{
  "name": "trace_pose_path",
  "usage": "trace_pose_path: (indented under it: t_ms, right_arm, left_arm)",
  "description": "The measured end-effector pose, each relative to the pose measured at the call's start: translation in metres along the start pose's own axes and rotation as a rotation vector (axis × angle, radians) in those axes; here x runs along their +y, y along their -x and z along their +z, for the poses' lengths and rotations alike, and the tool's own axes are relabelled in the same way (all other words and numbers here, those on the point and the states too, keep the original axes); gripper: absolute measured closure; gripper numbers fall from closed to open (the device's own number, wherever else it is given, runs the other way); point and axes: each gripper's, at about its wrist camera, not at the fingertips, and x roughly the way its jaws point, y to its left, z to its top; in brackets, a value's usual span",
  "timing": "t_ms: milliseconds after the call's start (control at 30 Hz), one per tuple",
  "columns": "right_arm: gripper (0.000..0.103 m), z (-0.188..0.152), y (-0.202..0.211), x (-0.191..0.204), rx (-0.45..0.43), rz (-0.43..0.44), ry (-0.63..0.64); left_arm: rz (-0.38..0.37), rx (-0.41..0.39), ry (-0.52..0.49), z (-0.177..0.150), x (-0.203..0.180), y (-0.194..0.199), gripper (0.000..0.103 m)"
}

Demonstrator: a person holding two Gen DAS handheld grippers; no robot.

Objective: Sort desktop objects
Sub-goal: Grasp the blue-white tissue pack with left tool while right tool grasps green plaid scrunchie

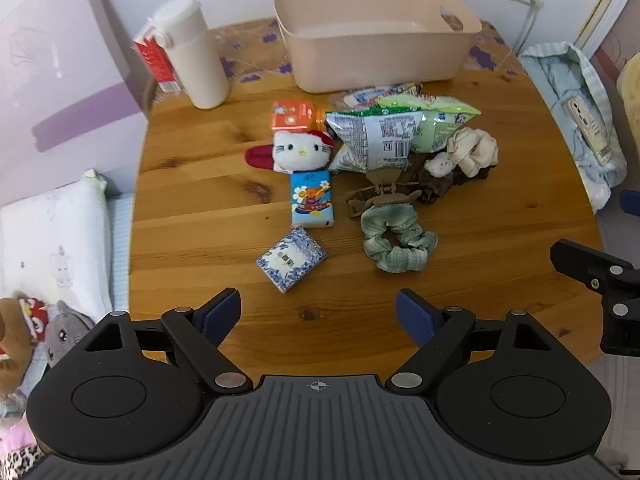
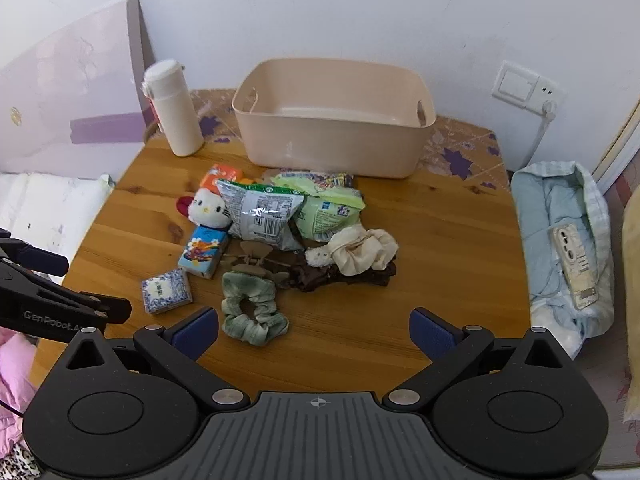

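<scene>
Both claws gape wide and hold nothing: the left gripper (image 1: pixel 319 314) and right gripper (image 2: pixel 315 330) hover above bare planks at the wooden table's (image 1: pixel 192 200) near edge. Against the far wall, a smooth beige plastic bin (image 2: pixel 332 152) sits empty. Between lie a crinkly green scrunchie (image 2: pixel 252 312), foil snack bags (image 2: pixel 260 216), tissue packs (image 1: pixel 291 259) and a fuzzy cat plush (image 1: pixel 302 152), clustered mid-table.

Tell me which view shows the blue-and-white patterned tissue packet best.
The left wrist view: the blue-and-white patterned tissue packet lies near centre, large, with its top face readable. The right wrist view shows it smaller, off to the left, still unobstructed.
</scene>
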Motion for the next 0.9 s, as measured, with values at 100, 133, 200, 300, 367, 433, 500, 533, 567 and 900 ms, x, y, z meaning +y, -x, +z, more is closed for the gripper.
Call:
trace_pose_path:
  t_ms: [100, 133, 200, 300, 367, 433, 500, 533, 567, 900]
  right_arm:
    - [0.0, 0.005, -0.023, 0.006, 0.036, 0.023, -0.008]
    - [0.0, 0.006, -0.032, 0.009, 0.052, 0.024, -0.009]
    - [0.0, 0.009, -0.049, 0.014, 0.081, 0.022, -0.01]
    - [0.0, 0.012, -0.072, 0.02, 0.107, 0.046, -0.009]
    - [0.0, 0.013, -0.085, 0.023, 0.113, 0.056, -0.001]
    - [0.0, 0.014, -0.099, 0.027, 0.13, 0.049, 0.016]
    - [0.001, 0.014, -0.111, 0.03, 0.146, 0.057, 0.031]
    - [0.001, 0.014, -0.117, 0.032, 0.157, 0.059, 0.039]
    - [0.002, 0.015, -0.123, 0.034, 0.165, 0.066, 0.048]
    - [0.009, 0.008, -0.163, 0.061, 0.225, 0.121, 0.204]
  left_arm:
    - [-0.011, 0.031, -0.008, 0.01, 0.007, -0.021, 0.017]
    - [-0.014, 0.041, -0.013, 0.013, 0.01, -0.028, 0.017]
    - [-0.024, 0.058, -0.02, 0.02, 0.015, -0.043, 0.017]
    - [-0.041, 0.083, -0.036, 0.029, 0.023, -0.064, 0.017]
    - [-0.085, 0.1, -0.058, 0.034, 0.028, -0.081, 0.017]
    - [-0.118, 0.123, -0.075, 0.036, 0.033, -0.097, 0.017]
    - [-0.131, 0.133, -0.097, 0.037, 0.037, -0.111, 0.017]
    - [-0.132, 0.131, -0.114, 0.037, 0.039, -0.118, 0.017]
    - [-0.129, 0.132, -0.138, 0.037, 0.04, -0.125, 0.017]
    - [-0.139, 0.124, -0.286, 0.032, 0.06, -0.171, 0.017]
